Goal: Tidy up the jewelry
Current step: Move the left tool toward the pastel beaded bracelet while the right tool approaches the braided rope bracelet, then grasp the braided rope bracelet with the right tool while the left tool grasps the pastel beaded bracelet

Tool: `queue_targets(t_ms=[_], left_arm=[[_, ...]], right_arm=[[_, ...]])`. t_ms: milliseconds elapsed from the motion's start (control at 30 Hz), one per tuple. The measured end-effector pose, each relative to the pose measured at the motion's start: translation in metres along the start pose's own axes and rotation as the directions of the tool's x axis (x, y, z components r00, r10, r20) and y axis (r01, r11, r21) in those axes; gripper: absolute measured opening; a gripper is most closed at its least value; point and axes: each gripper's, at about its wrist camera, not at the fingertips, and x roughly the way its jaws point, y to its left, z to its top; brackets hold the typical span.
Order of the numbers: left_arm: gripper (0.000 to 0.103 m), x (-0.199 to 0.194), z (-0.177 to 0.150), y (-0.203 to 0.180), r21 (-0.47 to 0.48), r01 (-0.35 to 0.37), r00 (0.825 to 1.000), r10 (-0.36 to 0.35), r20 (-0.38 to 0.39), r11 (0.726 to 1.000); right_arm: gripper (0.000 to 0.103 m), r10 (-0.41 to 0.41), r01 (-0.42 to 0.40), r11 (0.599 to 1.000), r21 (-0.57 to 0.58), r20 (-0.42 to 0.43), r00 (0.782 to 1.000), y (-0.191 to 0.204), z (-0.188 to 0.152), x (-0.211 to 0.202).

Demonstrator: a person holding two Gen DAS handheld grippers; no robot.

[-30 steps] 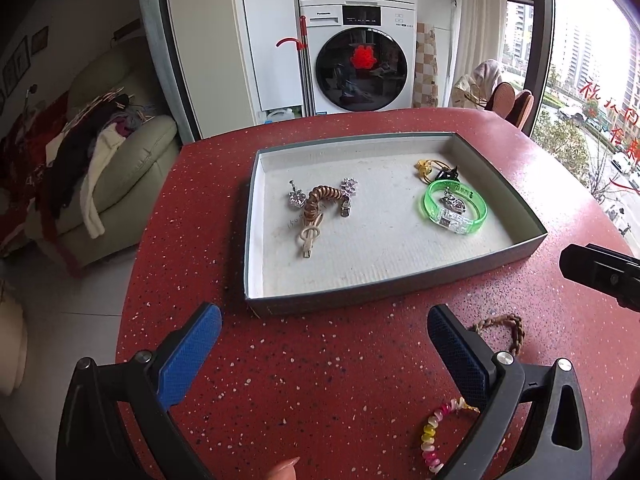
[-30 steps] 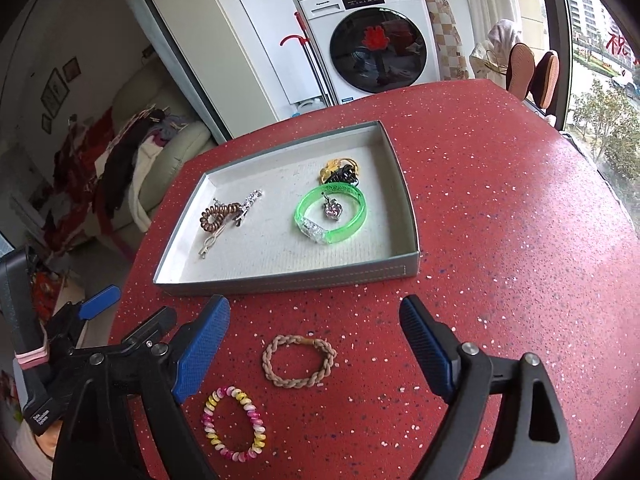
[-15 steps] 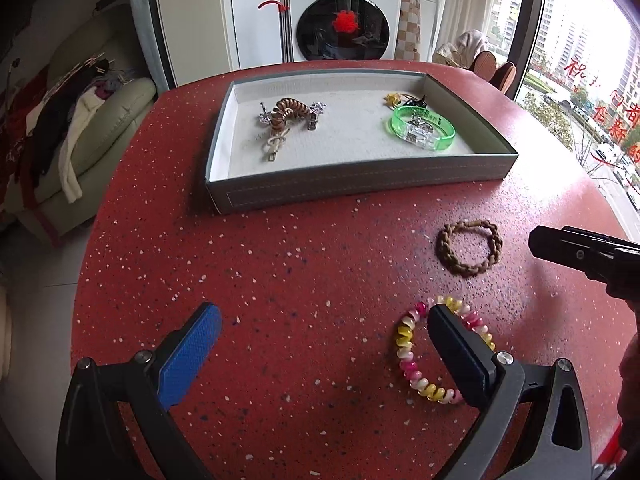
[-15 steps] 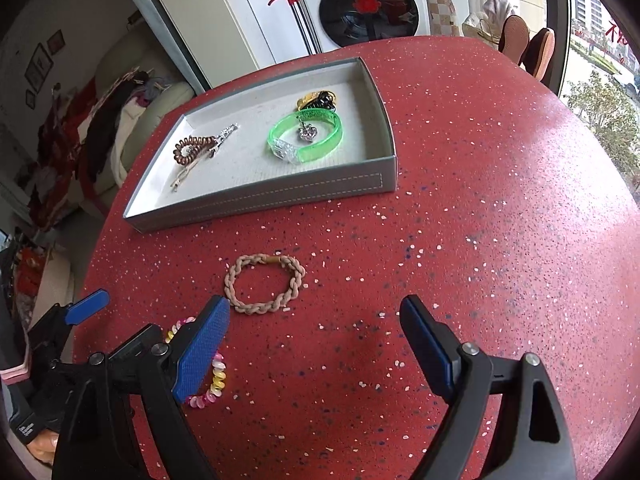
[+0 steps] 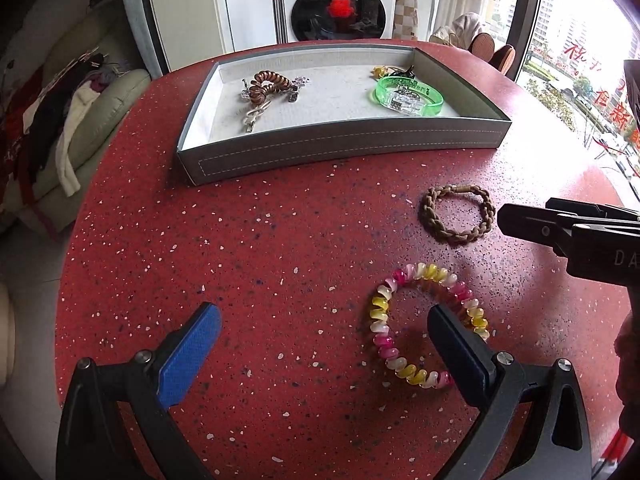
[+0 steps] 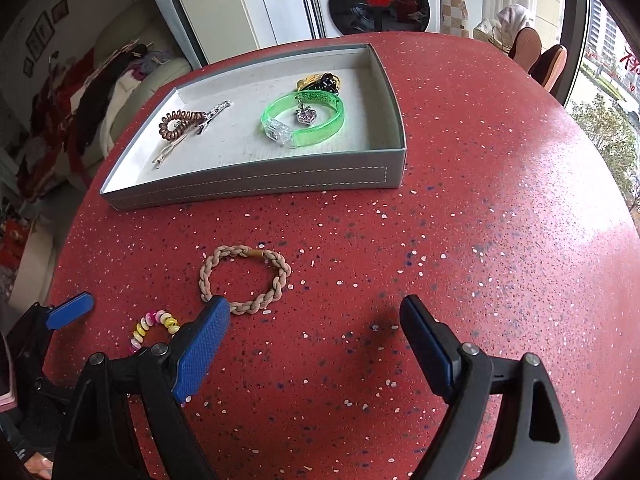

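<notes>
A grey tray [image 5: 344,144] [image 6: 256,184] on the red table holds a brown coil tie [image 5: 270,82] [image 6: 178,123], silver clips, a green bangle [image 5: 408,96] [image 6: 304,120] and a yellow-and-black clip. In front of the tray lie a braided tan band [image 5: 456,214] [image 6: 244,280] and a pink-yellow-white coil bracelet [image 5: 428,320] [image 6: 154,328]. My left gripper [image 5: 324,332] is open and empty, its right finger over the coil bracelet. My right gripper [image 6: 316,332] is open and empty, its left finger at the braided band's near edge.
The red speckled table [image 5: 240,240] is round, with its edge near on the left. A sofa with clothes [image 5: 60,120] stands left, a washing machine [image 5: 340,4] behind, chairs and a window at the right.
Both grippers have pulled back from the tray and lowered toward the two loose bands, which now lie close to the fingers. Both stay open.
</notes>
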Motion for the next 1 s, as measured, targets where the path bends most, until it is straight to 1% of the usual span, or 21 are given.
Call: queue_targets(t_ms=[167,233,333,500,633,667,733,767,800,833,867,900,933,967,1000], left_arm=[[0.103,0.005,-0.001,-0.001,-0.005,-0.009,1.000,0.009,-0.011,1.000],[0.103,0.006,-0.001,-0.001,-0.005,-0.010,1.000,0.010,-0.007,1.000],[0.103,0.007,-0.001,-0.002,-0.004,-0.011,1.000,0.011,-0.004,1.000],[0.103,0.007,-0.001,-0.002,-0.007,-0.009,1.000,0.009,0.002,1.000],[0.103,0.005,-0.002,-0.003,-0.005,-0.002,1.000,0.002,0.007,1.000],[0.103,0.005,-0.002,-0.004,-0.001,0.001,1.000,-0.001,0.008,1.000],[0.103,0.003,-0.003,-0.006,0.010,0.009,1.000,-0.010,0.012,1.000],[0.100,0.002,-0.003,-0.008,0.018,0.021,1.000,-0.021,0.013,1.000],[0.097,0.000,-0.003,-0.009,0.027,0.033,0.999,-0.034,0.015,0.999],[0.091,-0.001,-0.003,-0.012,0.041,0.040,0.999,-0.041,0.016,0.998],[0.085,-0.002,-0.003,-0.014,0.055,0.048,0.999,-0.049,0.018,0.997],[0.083,-0.004,-0.003,-0.017,0.066,0.055,0.998,-0.057,0.018,0.996],[0.078,-0.005,-0.003,-0.019,0.075,0.061,0.998,-0.063,0.018,0.995],[0.074,-0.006,-0.003,-0.020,0.084,0.067,0.997,-0.069,0.018,0.994],[0.072,-0.006,-0.003,-0.022,0.092,0.073,0.997,-0.075,0.017,0.993]], right_arm=[[0.087,-0.032,0.033,0.998,-0.055,0.006,0.999,0.011,0.009,0.009],[0.078,-0.040,0.041,0.996,-0.084,0.008,0.999,0.015,0.011,0.011],[0.071,-0.047,0.047,0.993,-0.113,0.002,0.999,0.020,0.013,0.017],[0.068,-0.091,0.094,0.979,-0.180,0.022,0.996,0.028,0.011,0.019],[0.067,-0.085,0.088,0.978,-0.191,0.024,0.996,0.027,0.010,0.019],[0.065,-0.077,0.080,0.978,-0.195,0.024,0.997,0.027,0.010,0.018],[0.056,-0.069,0.072,0.975,-0.210,0.023,0.997,0.030,0.010,0.017],[0.053,-0.062,0.065,0.975,-0.214,0.021,0.998,0.032,0.010,0.017],[0.046,-0.070,0.074,0.973,-0.218,0.024,0.997,0.033,0.010,0.017],[0.039,-0.059,0.062,0.975,-0.215,0.020,0.998,0.033,0.010,0.016],[0.038,-0.062,0.065,0.975,-0.214,0.019,0.998,0.034,0.010,0.016],[0.034,-0.061,0.063,0.975,-0.214,0.019,0.998,0.033,0.010,0.015],[0.029,-0.055,0.057,0.975,-0.215,0.017,0.998,0.033,0.010,0.015],[0.026,-0.054,0.056,0.975,-0.216,0.015,0.998,0.034,0.010,0.015],[0.021,-0.055,0.057,0.974,-0.217,0.014,0.998,0.034,0.009,0.014]])
